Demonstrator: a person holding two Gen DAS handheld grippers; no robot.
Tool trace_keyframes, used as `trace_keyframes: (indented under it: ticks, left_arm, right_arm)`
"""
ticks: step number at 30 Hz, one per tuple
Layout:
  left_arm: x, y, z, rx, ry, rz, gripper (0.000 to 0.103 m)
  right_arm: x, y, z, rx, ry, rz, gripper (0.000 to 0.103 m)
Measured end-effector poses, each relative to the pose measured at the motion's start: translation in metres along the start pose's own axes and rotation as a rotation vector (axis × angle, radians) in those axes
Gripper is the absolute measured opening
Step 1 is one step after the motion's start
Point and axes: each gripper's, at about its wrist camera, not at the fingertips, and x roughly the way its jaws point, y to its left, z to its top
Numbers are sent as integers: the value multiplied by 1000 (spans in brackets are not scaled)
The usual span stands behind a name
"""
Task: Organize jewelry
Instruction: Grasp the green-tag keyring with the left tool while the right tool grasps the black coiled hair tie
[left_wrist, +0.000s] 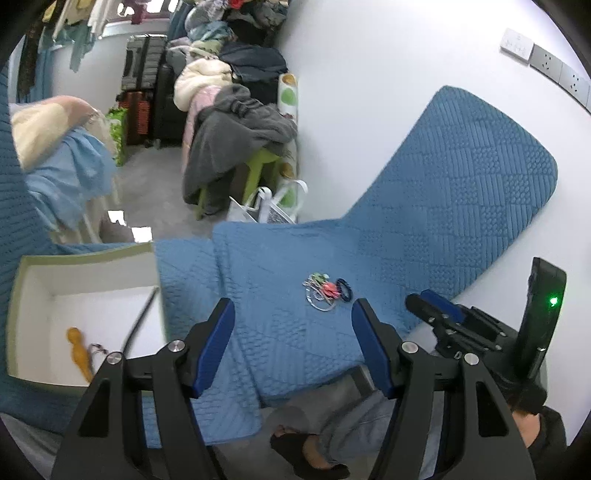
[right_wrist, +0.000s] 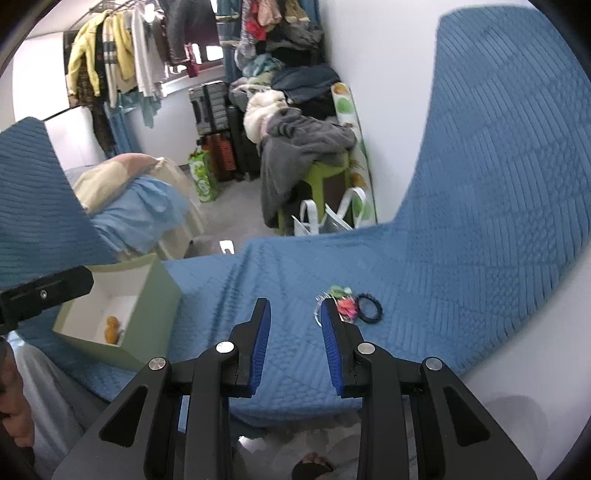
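Two wide-angle fisheye views, each mounted on a hand-held gripper and looking forward and downward along its two blue-padded fingers. The left wrist view looks down from above the blue quilted mat (left_wrist: 295, 332), with the open box (left_wrist: 22, 280) close at its left and the right gripper (left_wrist: 424, 306) entering at its right. The right wrist view faces the same way, with the jewelry pile (right_wrist: 347, 304) near its fingertips. Both share the mat, pile, box and cluttered room beyond.
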Motion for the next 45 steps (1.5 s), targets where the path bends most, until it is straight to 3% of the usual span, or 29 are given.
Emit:
trace_keyframes:
  ticks: [8,14,23,27,39,45]
  left_arm:
    - [47,-15,-9,23,56,-26,62]
    - [94,-18,-7,-5,88,-61,57]
    - [167,-24,-2,19,146,-99,49]
    - [198,-27,-3,43,173,-85,47]
    - [262,-32,6,8,200,-99,37]
    - [285,-30,5,-1,225,-96,35]
  right_arm:
    - [31,-37,-21,49,23,-13,25]
    - [54,-59,-15,74,34,15,25]
    - [120,-98,-2,146,175,138,23]
    - [159,-111,1,149,254,152,21]
    - [221,-124,3,256,350,200,19]
    - [232,-130,2,272,376,187,6]
